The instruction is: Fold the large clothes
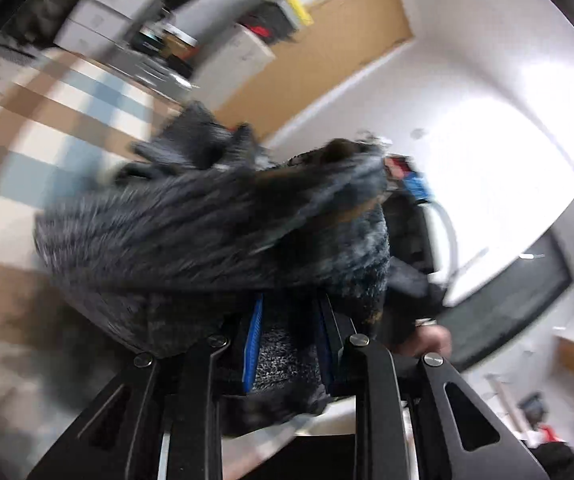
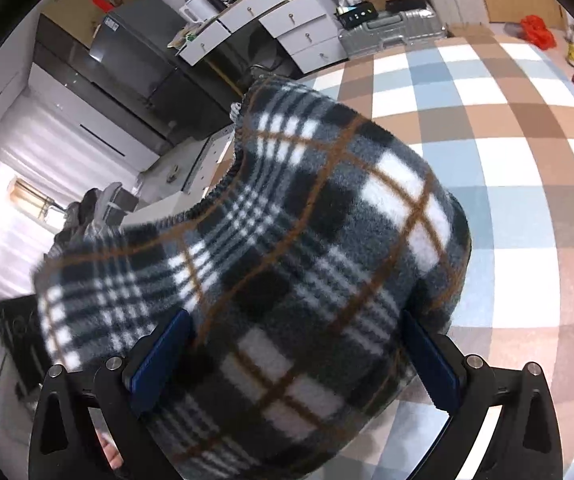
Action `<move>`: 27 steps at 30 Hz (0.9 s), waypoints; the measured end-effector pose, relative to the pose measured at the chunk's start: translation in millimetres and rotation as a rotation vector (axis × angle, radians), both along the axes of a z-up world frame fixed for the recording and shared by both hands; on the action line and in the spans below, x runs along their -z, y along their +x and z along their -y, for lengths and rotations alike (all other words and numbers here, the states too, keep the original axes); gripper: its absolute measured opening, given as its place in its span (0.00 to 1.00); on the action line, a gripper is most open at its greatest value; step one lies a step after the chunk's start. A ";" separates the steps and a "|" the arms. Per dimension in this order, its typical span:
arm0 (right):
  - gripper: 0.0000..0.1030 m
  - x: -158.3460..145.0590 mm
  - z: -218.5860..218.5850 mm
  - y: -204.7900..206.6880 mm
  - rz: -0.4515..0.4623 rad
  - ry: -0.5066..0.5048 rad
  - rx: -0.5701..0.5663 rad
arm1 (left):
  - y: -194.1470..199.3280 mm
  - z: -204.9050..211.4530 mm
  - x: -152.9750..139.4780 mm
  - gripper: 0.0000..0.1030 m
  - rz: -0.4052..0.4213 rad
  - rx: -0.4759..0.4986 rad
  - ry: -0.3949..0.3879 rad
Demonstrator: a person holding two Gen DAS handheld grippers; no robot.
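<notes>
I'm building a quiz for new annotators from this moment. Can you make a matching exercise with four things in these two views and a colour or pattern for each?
Things:
1. fleece garment
2. bed cover
3. suitcase
4. pads of the right hand-held gripper

Colours or patterns:
A. silver-grey with ribs
B. dark plaid with white blocks and thin brown lines
C. blue
D. large checks of brown, pale blue and white

Pairs: 1-B, 2-D, 3-A, 4-C
</notes>
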State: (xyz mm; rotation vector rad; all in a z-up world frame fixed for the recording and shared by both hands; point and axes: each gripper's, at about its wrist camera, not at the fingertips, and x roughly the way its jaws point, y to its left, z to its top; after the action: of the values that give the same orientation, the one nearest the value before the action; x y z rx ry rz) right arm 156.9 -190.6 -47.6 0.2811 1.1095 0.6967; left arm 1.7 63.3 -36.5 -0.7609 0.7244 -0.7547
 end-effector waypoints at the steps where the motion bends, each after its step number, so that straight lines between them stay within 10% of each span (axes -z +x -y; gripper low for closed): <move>1: 1.00 1.5 1.8 0.3 -0.004 0.005 -0.005 | 2.7 1.3 -1.7 0.17 0.011 0.019 -0.031; 7: 1.00 1.4 -0.6 -3.6 0.003 -0.029 -0.029 | 30.9 -10.2 20.5 0.38 -0.044 0.227 -0.354; 9: 1.00 -1.5 -7.2 -7.6 0.022 -0.071 -0.030 | 35.4 -24.6 38.4 0.38 -0.120 0.182 -0.372; 13: 1.00 -13.2 -24.4 -22.2 0.096 -0.164 -0.036 | 34.5 -49.9 48.7 0.72 -0.179 0.038 -0.307; 21: 1.00 -20.8 -38.4 -34.7 0.141 -0.241 -0.037 | 10.1 -49.2 35.1 0.73 -0.169 -0.030 -0.285; 27: 1.00 -15.0 -36.0 -29.5 0.131 -0.240 -0.046 | 27.6 -21.0 37.1 0.82 -0.164 0.079 -0.444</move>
State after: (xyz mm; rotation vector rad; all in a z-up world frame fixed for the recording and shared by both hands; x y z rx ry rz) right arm 127.4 -154.6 -32.6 0.0051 1.0643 0.6075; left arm 29.3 84.3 -73.6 -1.2123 0.7458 -0.9479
